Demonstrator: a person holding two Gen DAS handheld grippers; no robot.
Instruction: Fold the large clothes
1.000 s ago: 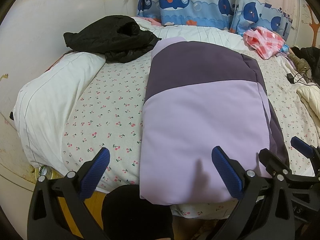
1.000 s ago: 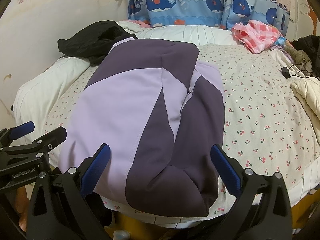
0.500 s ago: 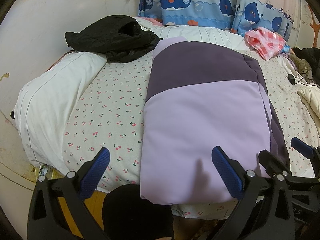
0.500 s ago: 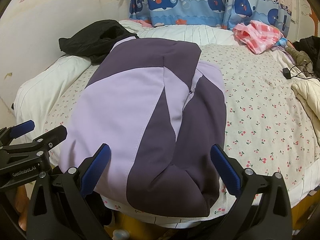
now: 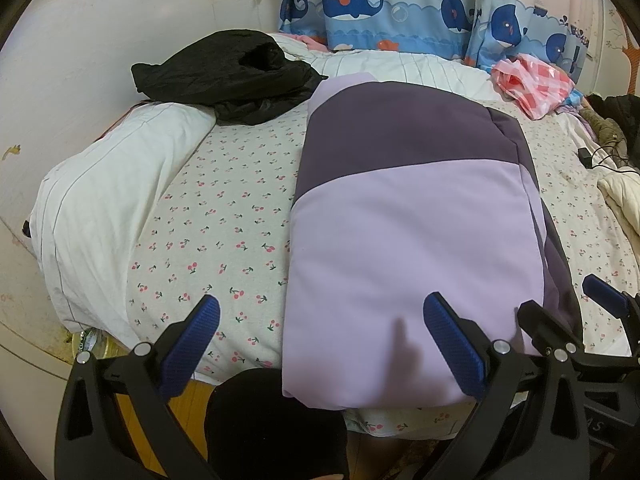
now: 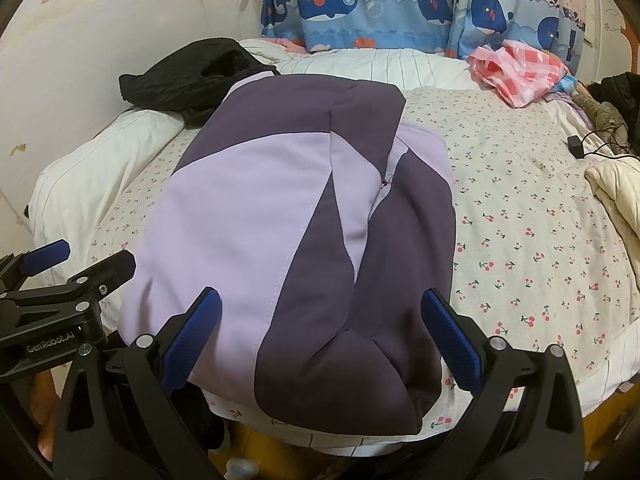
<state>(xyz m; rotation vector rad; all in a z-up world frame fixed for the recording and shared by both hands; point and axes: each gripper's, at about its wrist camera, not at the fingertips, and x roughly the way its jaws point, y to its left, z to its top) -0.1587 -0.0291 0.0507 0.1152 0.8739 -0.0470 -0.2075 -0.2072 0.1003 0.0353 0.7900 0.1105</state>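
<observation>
A large garment in lilac and dark purple (image 5: 404, 220) (image 6: 304, 216) lies folded lengthwise on the bed, its near end at the mattress edge. My left gripper (image 5: 320, 344) hovers open over that near end's left corner, holding nothing. My right gripper (image 6: 320, 340) stands open above the garment's near end, empty as well. The right gripper's blue tips (image 5: 604, 300) show at the right edge of the left wrist view. At the left of the right wrist view sits the left gripper (image 6: 60, 276).
A black garment (image 5: 228, 76) lies heaped at the far left by a white pillow (image 5: 108, 200). A pink checked cloth (image 6: 516, 68) and a whale-print curtain (image 6: 372, 4) are at the back. A charger with cable (image 6: 576, 148) and cream bedding (image 6: 616, 188) lie at the right.
Both views have shifted very slightly; the garment and both open grippers stay as they were.
</observation>
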